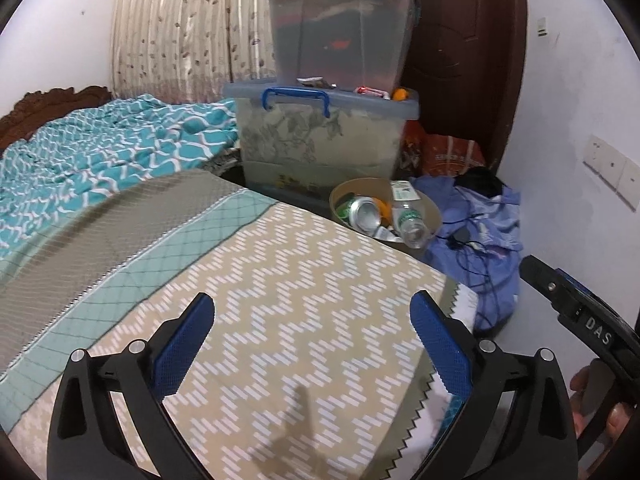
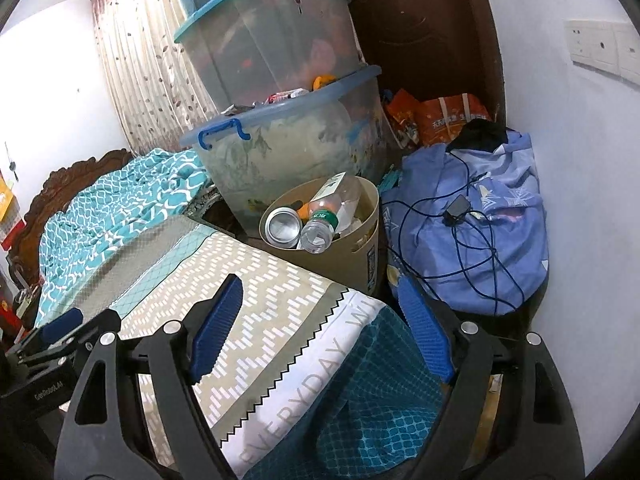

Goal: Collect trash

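Right wrist view: tan bin (image 2: 360, 240) seen on floor past bed (image 2: 256, 280) far corner, can (image 2: 285, 227) and clear bottle (image 2: 320, 232) inside. Both light, thin-walled, easily crushed; probably best gripped mid-body. Right tool (image 2: 320, 332) and left tool (image 1: 312, 344) spread wide, nothing held.

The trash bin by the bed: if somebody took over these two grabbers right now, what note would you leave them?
Left gripper: open, empty, above the patterned bedspread.
Right gripper: open, empty, over the bed corner.
Trash bin: on the floor between the bed and the stacked storage boxes, beside a blue bundle.
Done: a can and plastic bottle already lie in the bin, with other scraps.
Left: no loose trash shows on the bed; check elsewhere.
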`<state>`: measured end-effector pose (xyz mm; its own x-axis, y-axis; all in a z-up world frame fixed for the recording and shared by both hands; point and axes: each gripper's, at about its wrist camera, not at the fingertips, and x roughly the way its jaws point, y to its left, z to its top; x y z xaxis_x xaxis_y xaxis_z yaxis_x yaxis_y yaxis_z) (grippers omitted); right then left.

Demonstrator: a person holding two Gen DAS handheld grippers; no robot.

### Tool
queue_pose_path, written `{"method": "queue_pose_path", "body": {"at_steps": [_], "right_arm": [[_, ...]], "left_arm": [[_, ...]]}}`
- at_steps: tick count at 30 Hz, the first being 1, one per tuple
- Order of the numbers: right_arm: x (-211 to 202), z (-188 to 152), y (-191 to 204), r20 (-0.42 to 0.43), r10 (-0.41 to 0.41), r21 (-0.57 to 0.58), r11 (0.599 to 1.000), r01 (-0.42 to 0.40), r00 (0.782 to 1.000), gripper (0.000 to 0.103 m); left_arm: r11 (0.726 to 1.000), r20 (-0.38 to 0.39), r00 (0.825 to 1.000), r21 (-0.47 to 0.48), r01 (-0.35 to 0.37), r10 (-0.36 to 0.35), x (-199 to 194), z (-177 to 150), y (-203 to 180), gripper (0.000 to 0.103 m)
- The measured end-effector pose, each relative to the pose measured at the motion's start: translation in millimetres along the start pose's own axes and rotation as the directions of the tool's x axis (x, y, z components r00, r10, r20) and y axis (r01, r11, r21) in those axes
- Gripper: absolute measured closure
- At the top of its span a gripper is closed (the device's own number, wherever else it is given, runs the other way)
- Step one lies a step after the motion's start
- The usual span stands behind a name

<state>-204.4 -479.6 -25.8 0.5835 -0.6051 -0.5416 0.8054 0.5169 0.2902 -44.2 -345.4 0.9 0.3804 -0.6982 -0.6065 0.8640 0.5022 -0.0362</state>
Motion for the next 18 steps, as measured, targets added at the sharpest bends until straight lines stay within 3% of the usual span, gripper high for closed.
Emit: {"method": "queue_pose_path", "body": {"at_steps": [7,18], "right_arm": [[6,9,-5,-0.013,0.016,0.03,0.999,-0.015,1.0,0.019],[-1,15,1,0.016,0.043,0.019,0.999,-0.043,0.999,0.015]], "left_arm": [[0.993,0.007,0.995,0.069,-0.096,0.095,2,10,-17,0.009],[0.993,0.016,0.996,0.067,-0.092,0.091,-4,23,-28,0.009]]}}
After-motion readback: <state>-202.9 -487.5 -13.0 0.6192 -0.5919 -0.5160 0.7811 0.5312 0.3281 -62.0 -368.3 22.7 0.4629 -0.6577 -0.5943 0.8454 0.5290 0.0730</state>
